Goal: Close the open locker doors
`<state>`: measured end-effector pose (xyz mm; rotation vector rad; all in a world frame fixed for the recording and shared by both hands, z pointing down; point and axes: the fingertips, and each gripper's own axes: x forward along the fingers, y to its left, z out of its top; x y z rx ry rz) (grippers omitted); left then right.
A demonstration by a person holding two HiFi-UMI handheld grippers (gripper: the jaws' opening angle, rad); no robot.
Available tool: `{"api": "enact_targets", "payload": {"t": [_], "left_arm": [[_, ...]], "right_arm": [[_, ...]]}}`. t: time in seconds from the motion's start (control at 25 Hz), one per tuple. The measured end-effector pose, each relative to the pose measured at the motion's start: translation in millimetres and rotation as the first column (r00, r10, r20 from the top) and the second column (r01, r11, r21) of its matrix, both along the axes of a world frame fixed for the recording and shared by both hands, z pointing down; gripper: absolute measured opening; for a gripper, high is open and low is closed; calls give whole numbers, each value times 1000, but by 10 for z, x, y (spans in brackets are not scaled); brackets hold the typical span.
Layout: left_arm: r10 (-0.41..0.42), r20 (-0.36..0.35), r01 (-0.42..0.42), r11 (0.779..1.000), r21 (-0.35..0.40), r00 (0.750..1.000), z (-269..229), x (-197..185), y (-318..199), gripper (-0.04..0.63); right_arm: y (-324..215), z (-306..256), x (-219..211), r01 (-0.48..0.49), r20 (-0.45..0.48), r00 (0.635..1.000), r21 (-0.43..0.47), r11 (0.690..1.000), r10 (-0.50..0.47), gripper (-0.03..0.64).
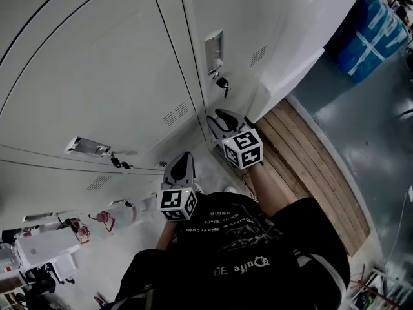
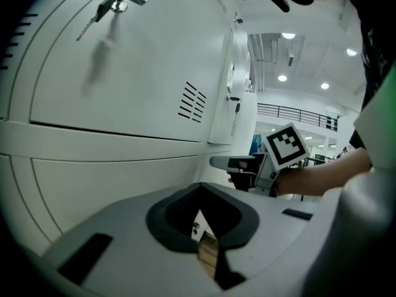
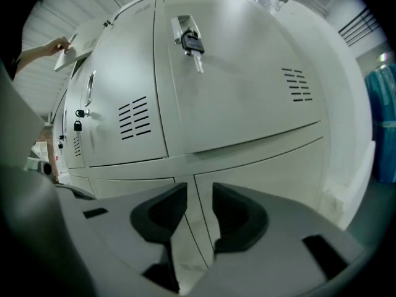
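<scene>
Two hand-held grippers face a bank of pale grey locker doors that stands close in front of them. The doors nearest the grippers lie flush with the bank's front, faces toward the grippers, long sides upright, in an upper and a lower tier. A key hangs in the lock of one upper door, with vent slots on its neighbour. The left gripper has its jaws together, with nothing in them. The right gripper has its jaws apart and empty, and the seam between two lower doors shows through the gap. Wooden boards lie on the floor beside the bank.
</scene>
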<state>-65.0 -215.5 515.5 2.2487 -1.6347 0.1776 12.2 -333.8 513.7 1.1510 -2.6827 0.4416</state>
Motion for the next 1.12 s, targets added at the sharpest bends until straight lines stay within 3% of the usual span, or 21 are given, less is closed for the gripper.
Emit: {"api": "enact_targets", "payload": {"t": [0.28, 0.48, 0.84, 1.12], "left_arm": [[15, -2, -15, 999, 29, 1000, -83, 79, -60, 8], [50, 11, -51, 997, 65, 999, -207, 204, -87, 8], [106, 25, -108, 987, 116, 994, -308, 453, -3, 8], [107, 29, -111, 983, 147, 994, -386, 588, 36, 8]], "right_arm": [[346, -253, 379, -97, -12, 995, 80, 992, 98, 114], [679, -303, 713, -210, -11, 977, 95, 973, 212, 114], [1079, -282, 1108, -328, -46, 941, 132, 935, 336, 112], [1141, -388, 1238, -352, -34, 931, 171, 920, 362, 9]]}}
